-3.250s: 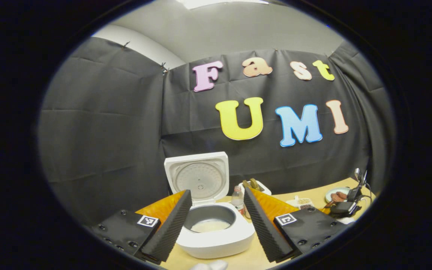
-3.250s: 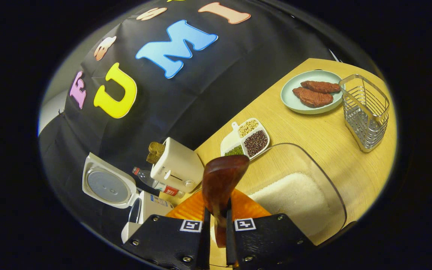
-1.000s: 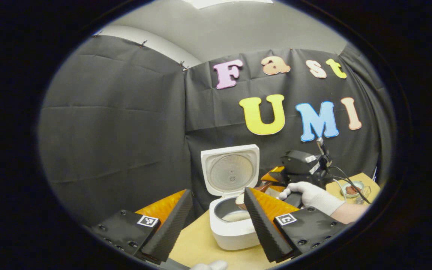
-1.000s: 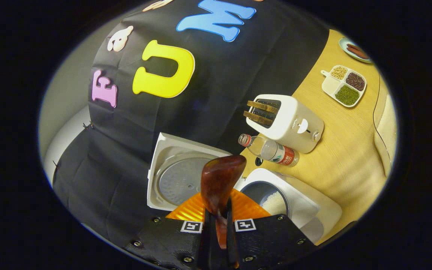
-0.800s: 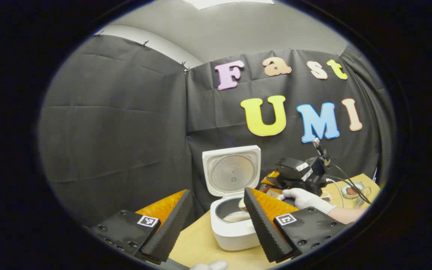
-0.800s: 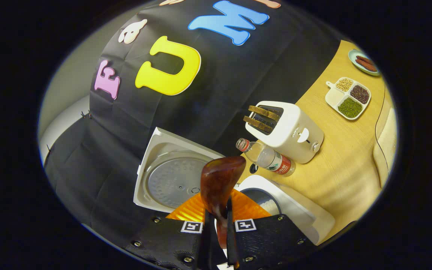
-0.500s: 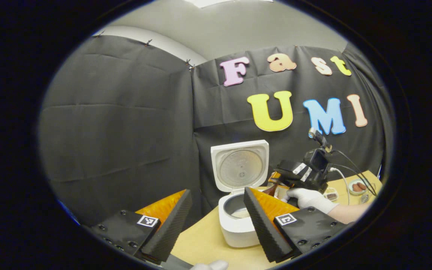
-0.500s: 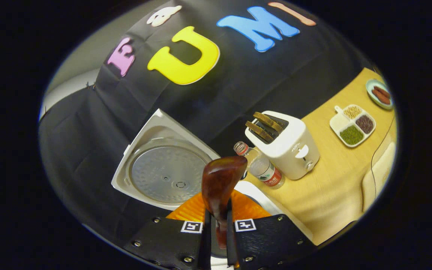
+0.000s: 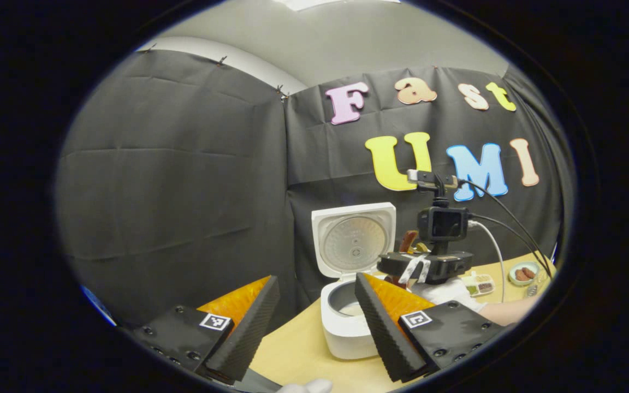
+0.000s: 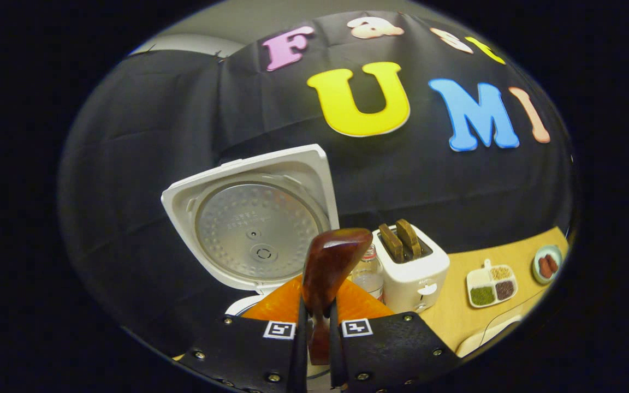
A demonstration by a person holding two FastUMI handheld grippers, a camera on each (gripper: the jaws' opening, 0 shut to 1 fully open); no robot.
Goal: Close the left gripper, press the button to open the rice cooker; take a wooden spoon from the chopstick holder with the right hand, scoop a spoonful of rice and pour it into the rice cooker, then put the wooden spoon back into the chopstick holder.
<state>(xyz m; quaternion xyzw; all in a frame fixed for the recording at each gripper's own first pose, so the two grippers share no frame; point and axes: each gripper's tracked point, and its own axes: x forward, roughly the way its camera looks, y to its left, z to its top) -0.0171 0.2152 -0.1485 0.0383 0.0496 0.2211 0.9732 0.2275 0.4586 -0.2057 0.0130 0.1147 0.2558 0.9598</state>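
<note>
The left tool (image 9: 314,322) is showing two black ribbed wedge pads (image 9: 246,327) backed by translucent orange plastic, each on a black plate carrying round screws and a small square black-and-white marker. The right tool (image 10: 315,327) is wearing the same black screwed plates, paired square markers and orange backing. Seen from the left gripper view, the right tool is carrying a black box camera on a short mast, with black and white cables trailing off. A white knitted glove (image 9: 445,292) is covering the hand behind it.
</note>
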